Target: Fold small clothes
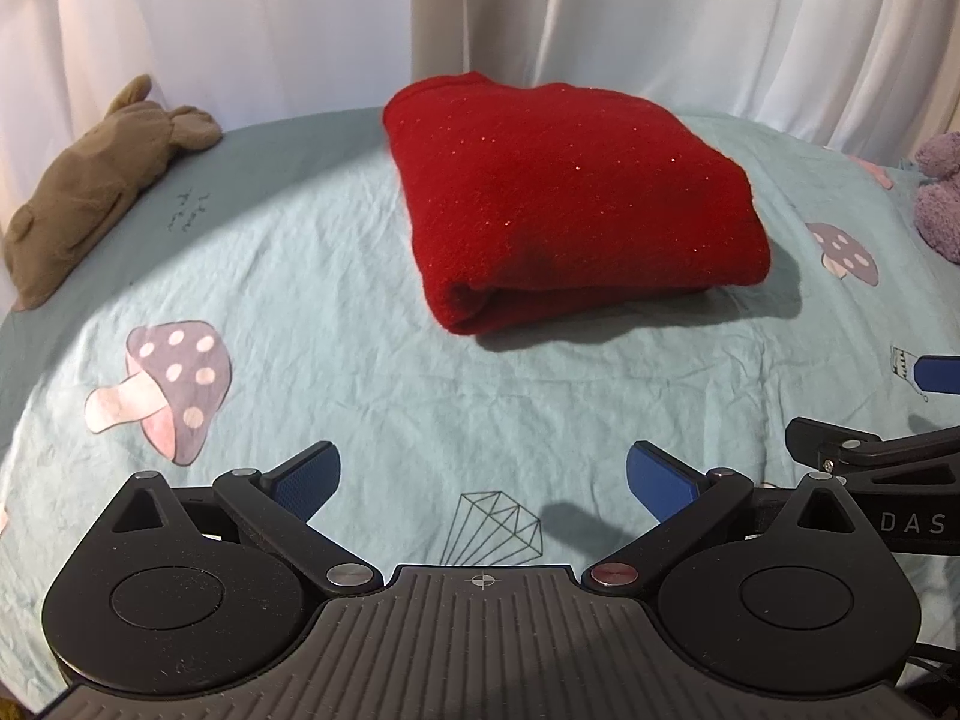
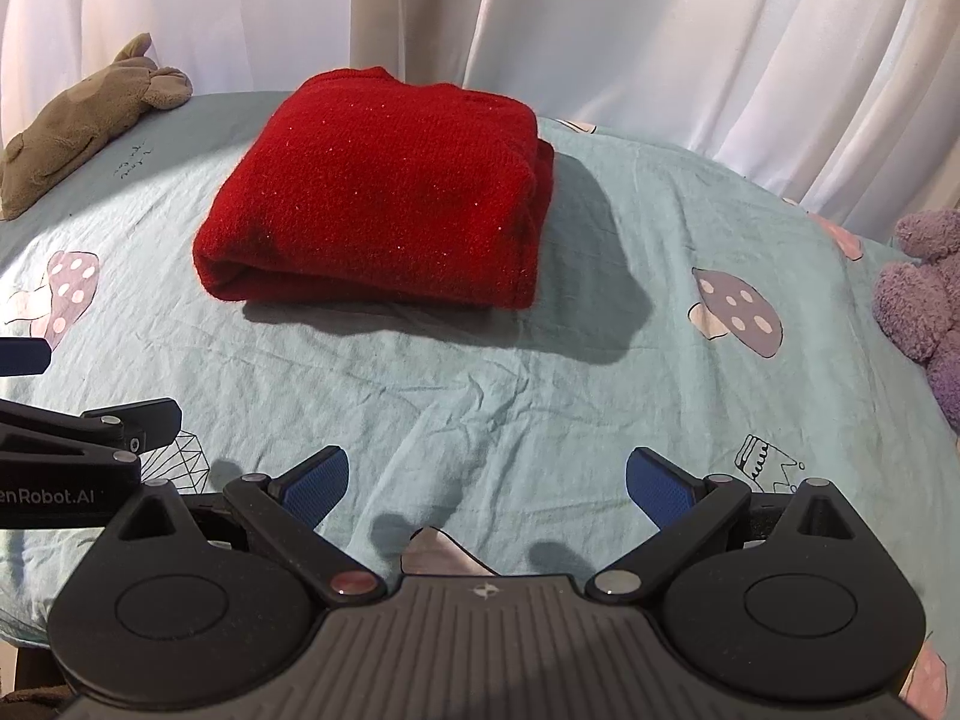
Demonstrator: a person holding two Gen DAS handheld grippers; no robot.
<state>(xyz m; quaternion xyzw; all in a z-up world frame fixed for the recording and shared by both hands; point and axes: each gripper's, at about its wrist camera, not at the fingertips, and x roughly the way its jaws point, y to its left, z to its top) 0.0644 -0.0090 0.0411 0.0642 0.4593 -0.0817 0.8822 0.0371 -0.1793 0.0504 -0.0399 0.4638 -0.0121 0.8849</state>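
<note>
A red knit garment (image 1: 570, 198) lies folded into a thick rectangle on the light blue sheet (image 1: 372, 324); it also shows in the right wrist view (image 2: 378, 192). My left gripper (image 1: 483, 483) is open and empty, held over the sheet well in front of the garment. My right gripper (image 2: 486, 486) is open and empty too, in front of the garment and to its right. Each gripper shows at the edge of the other's view, side by side.
A brown plush toy (image 1: 90, 180) lies at the far left of the bed. A purple plush toy (image 2: 924, 294) sits at the right edge. White curtains (image 1: 660, 18) hang behind the bed. The sheet has mushroom and diamond prints.
</note>
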